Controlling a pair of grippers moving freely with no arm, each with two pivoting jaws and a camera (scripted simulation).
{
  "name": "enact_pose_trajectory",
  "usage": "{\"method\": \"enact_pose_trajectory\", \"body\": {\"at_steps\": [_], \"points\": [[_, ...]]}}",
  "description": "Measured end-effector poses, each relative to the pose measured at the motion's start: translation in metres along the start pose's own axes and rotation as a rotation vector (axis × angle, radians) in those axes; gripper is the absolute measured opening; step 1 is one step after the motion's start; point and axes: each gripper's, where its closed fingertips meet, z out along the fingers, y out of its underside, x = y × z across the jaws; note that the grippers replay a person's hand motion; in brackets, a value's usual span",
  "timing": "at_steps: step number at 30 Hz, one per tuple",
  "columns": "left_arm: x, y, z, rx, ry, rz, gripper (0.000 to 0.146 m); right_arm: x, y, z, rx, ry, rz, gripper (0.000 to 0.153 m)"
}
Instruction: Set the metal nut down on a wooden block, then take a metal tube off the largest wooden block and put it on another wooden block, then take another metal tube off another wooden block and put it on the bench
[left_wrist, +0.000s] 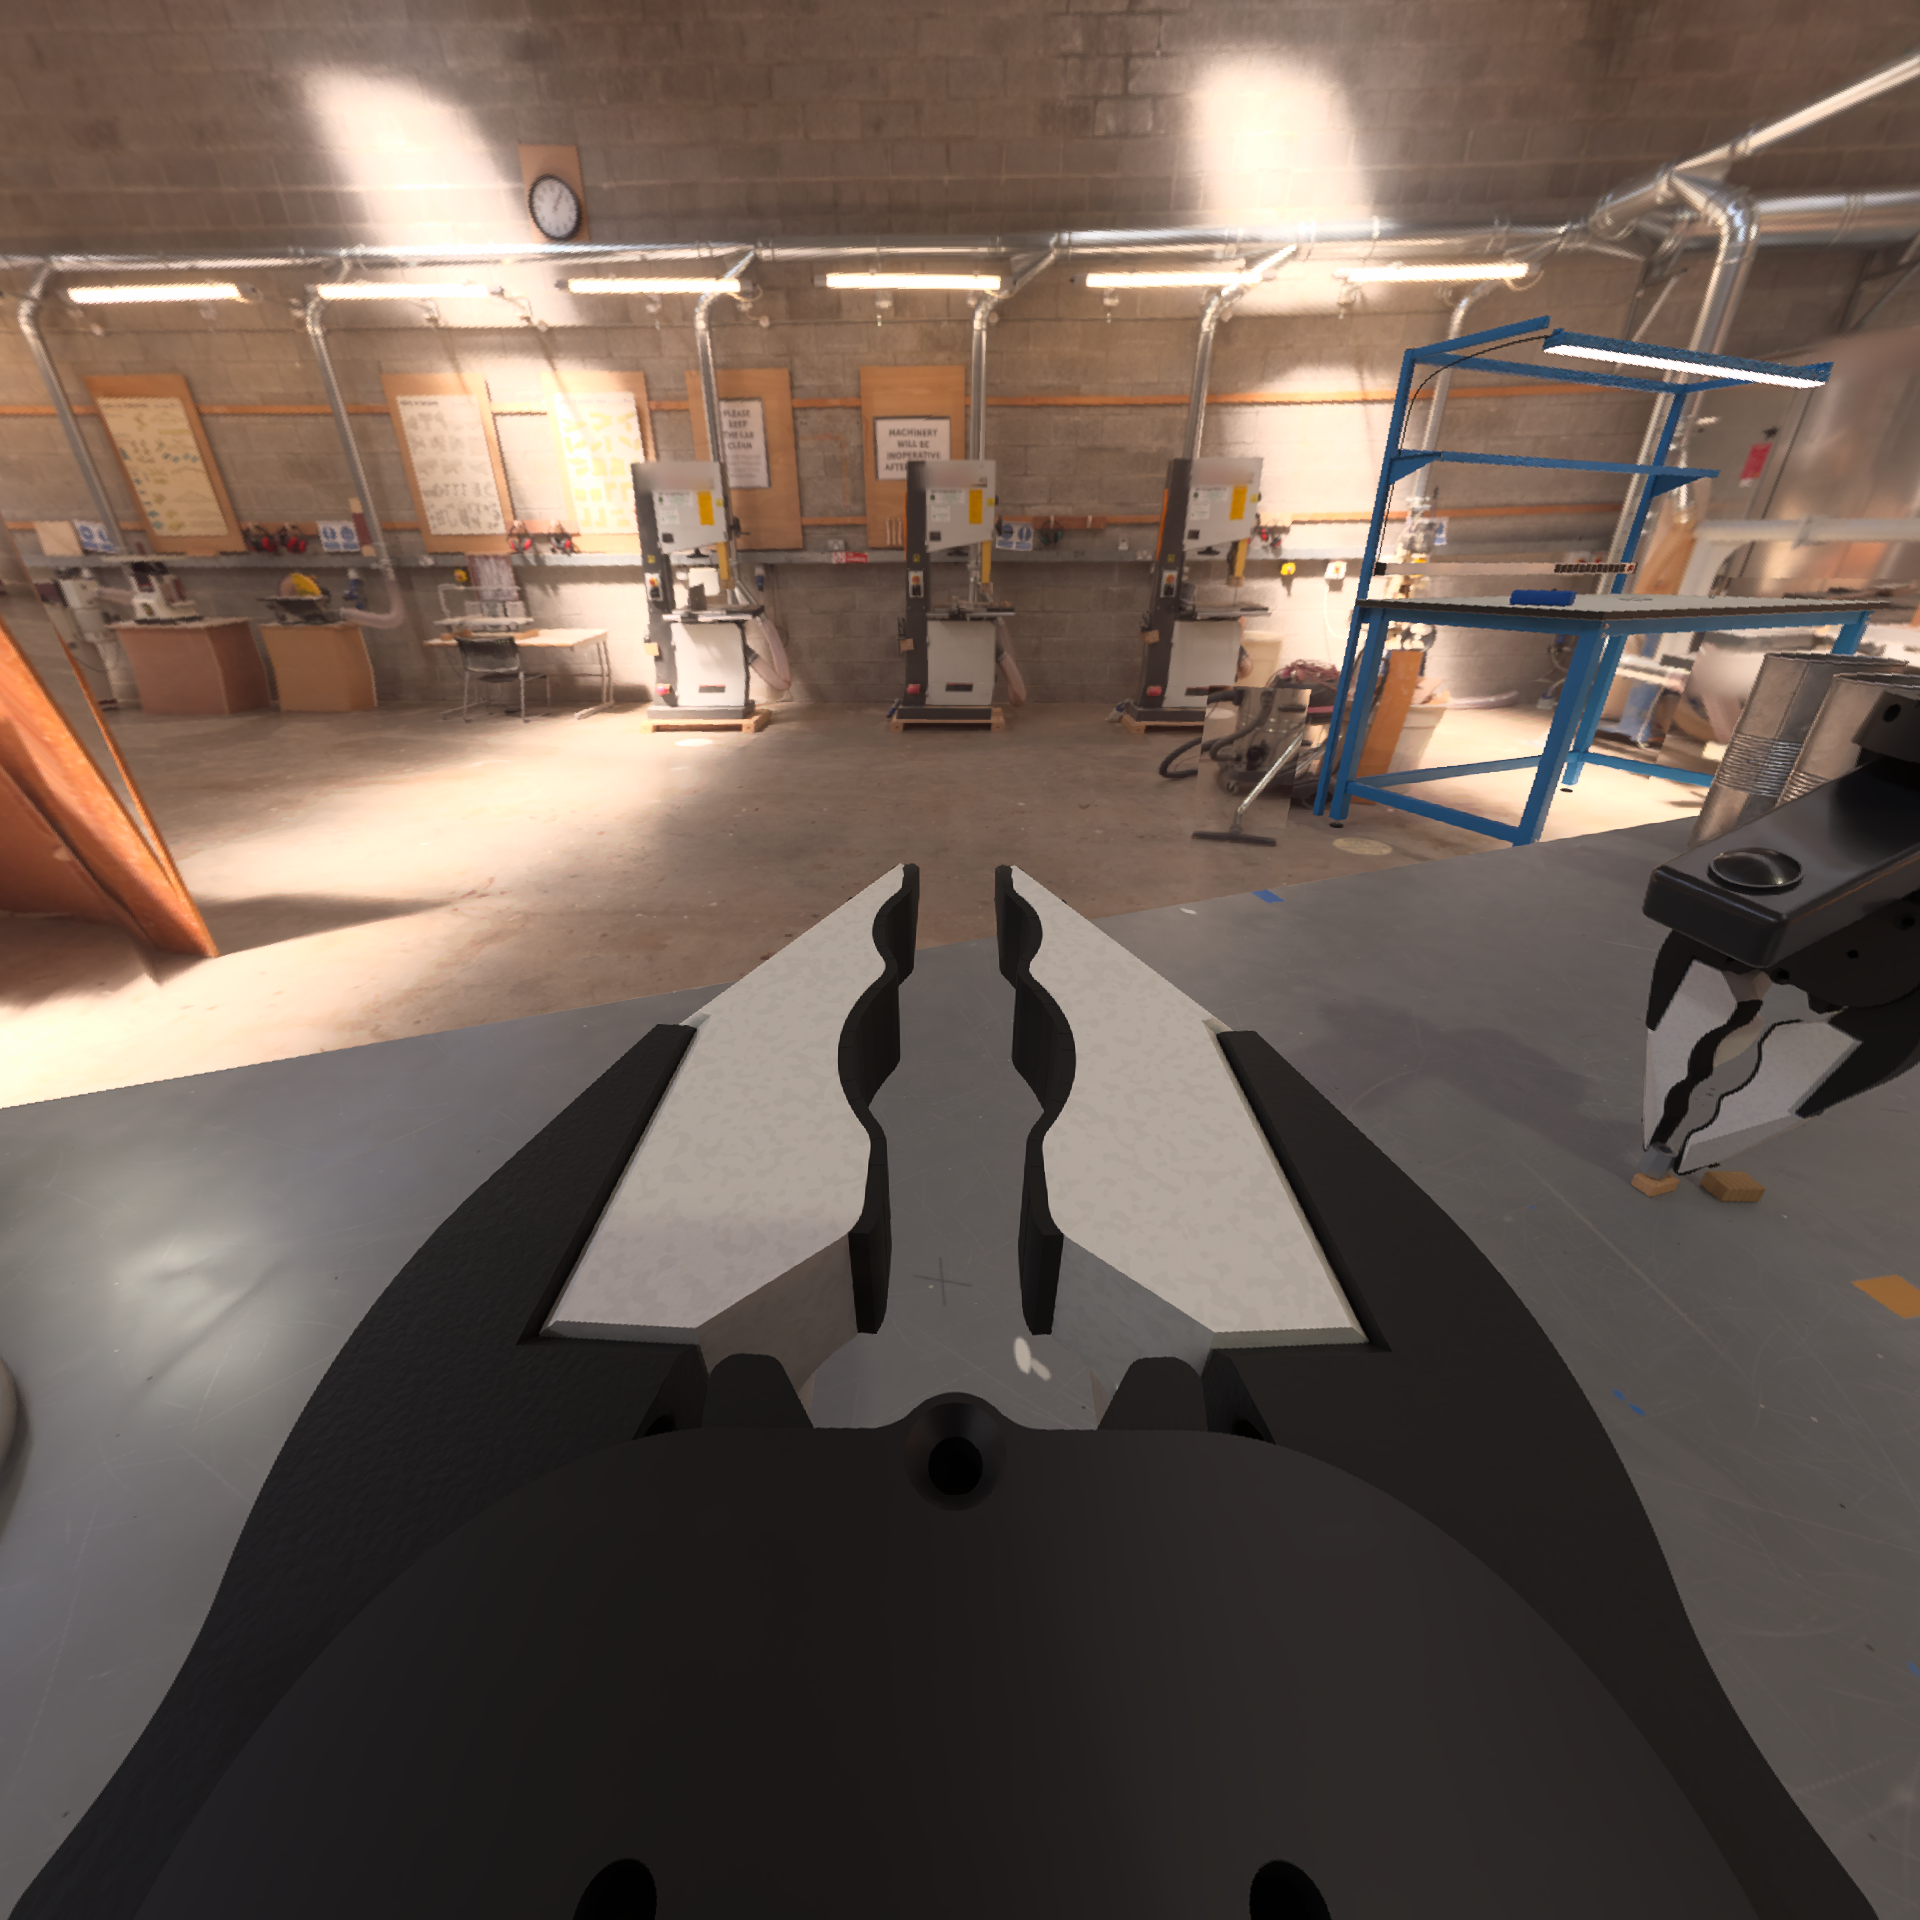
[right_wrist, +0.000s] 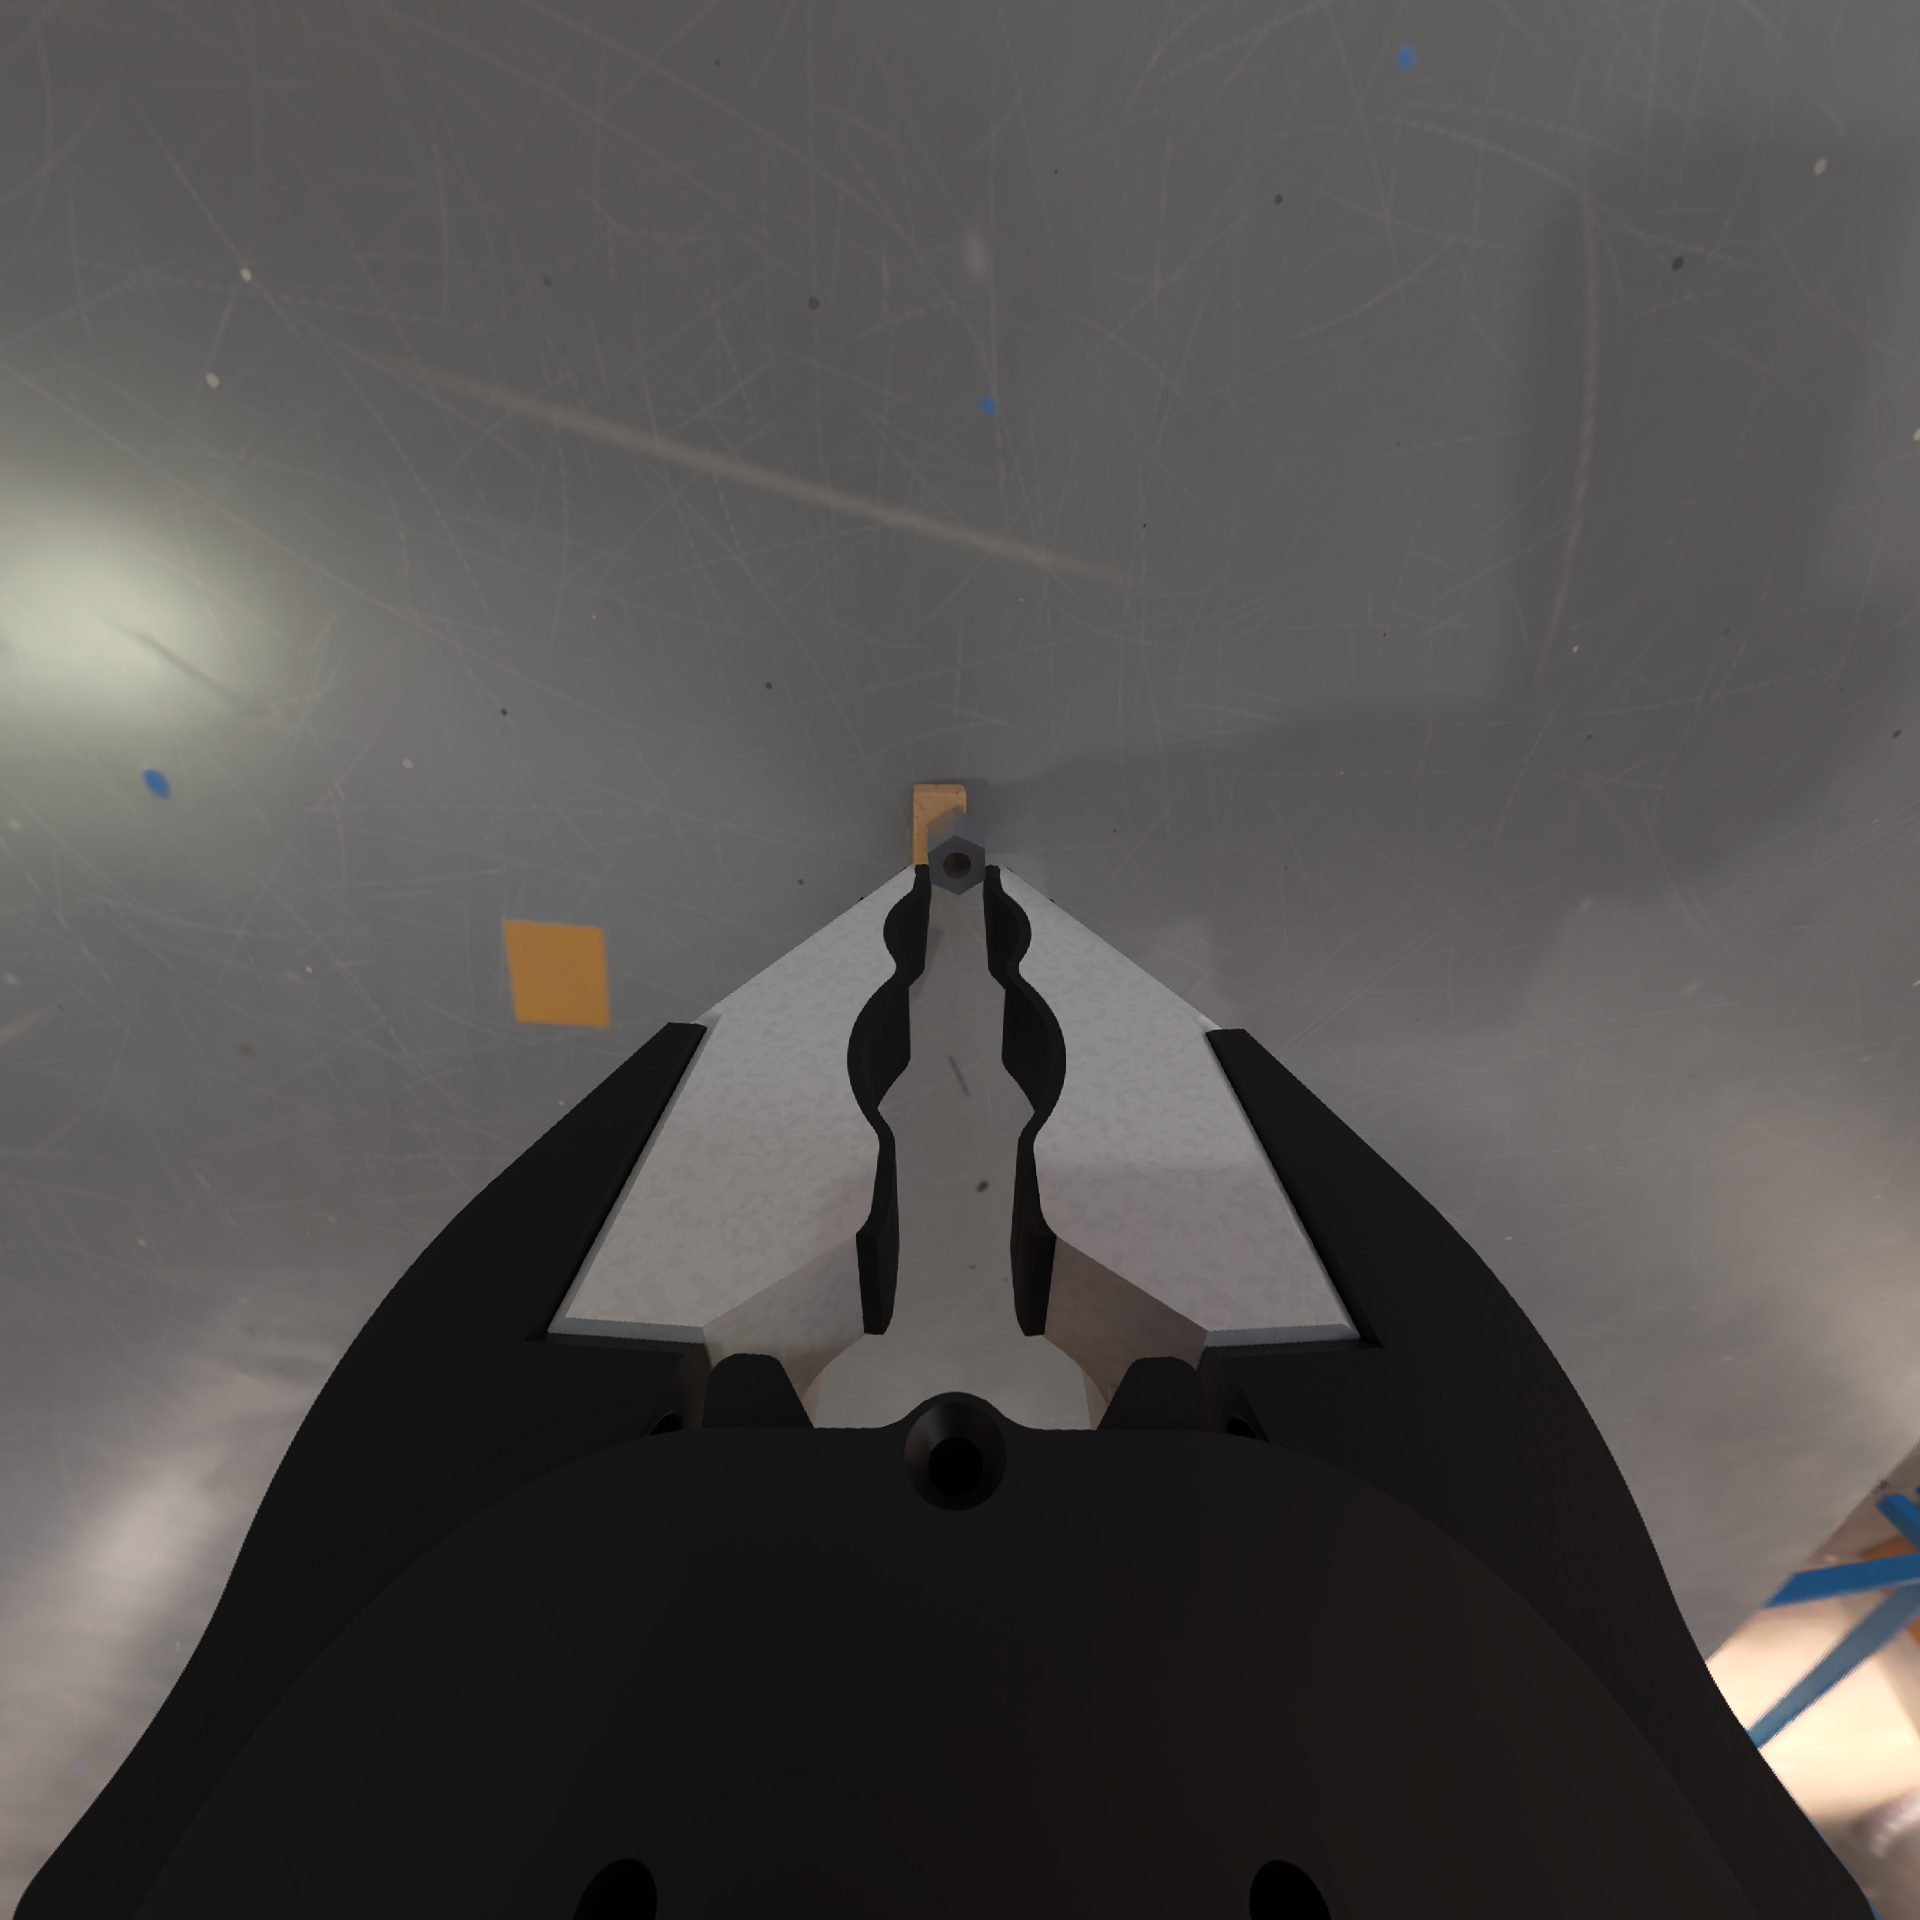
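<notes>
Right gripper (right_wrist: 954, 871) clenches the metal nut (right_wrist: 956, 858) at its tips, mid-frame, hiding most of a wooden block (right_wrist: 928, 808). Left gripper (left_wrist: 956, 883) released, on the counter (left_wrist: 312, 1195).

Small grey hexagonal metal nut (right_wrist: 957, 861) at frame centre, bore facing the camera, pinched at the right gripper (right_wrist: 954, 871) tips, directly over a small tan wooden block (right_wrist: 928, 814), second wooden block (left_wrist: 1733, 1185) just beside, grey bench (right_wrist: 1143, 416) beneath

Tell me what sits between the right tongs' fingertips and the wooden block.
Only the metal nut, pinched in the right tongs, lies over the wooden block, in the right wrist view.
</notes>
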Motion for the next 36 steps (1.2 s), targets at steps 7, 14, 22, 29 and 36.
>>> {"method": "enact_pose_trajectory", "body": {"at_steps": [7,14,22,29,36], "points": [[-0.002,0.000,-0.002,0.006,-0.002,-0.008,0.014,-0.001,0.000,0.001,0.018,0.002,0.020,0.010],[-0.004,0.000,-0.002,0.011,-0.003,-0.014,0.014,0.000,0.003,0.000,0.024,-0.015,0.029,0.015],[-0.003,0.001,-0.001,0.003,-0.001,-0.008,0.014,-0.002,0.004,0.000,0.025,0.003,-0.018,0.024],[-0.004,0.001,-0.001,0.004,-0.005,-0.010,0.014,-0.004,0.003,0.000,0.077,0.108,-0.100,0.032],[-0.003,0.002,0.001,-0.003,-0.003,-0.007,0.014,0.000,0.010,-0.013,0.174,0.150,-0.026,0.031]]}}
